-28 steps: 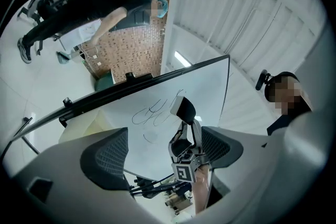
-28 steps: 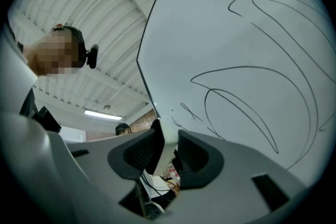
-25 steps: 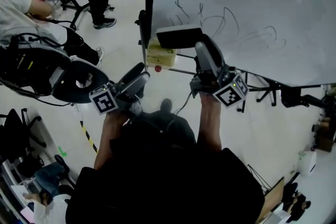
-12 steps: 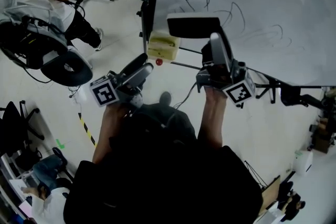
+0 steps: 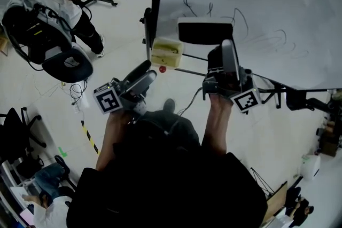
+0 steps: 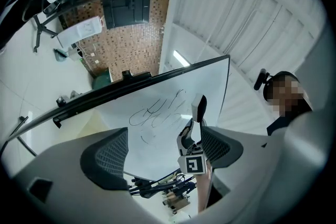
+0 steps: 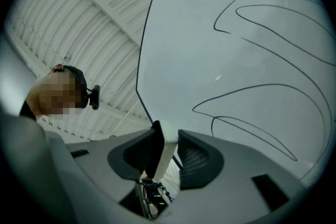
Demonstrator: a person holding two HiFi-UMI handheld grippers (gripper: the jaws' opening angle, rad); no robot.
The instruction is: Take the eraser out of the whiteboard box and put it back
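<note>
Right gripper [image 5: 224, 50] clamps eraser [image 5: 204, 33] across its thickness near the box [image 5: 166, 53]; likely light, stiff, felt-faced. Left gripper [image 5: 145, 73] wide, empty.

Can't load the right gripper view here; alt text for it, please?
The right gripper is shut on the eraser, seen edge-on. Behind it the whiteboard, marked with black scribbles, fills the upper right.

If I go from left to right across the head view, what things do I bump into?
black chair → left gripper → whiteboard box → eraser, held in the right gripper
</note>
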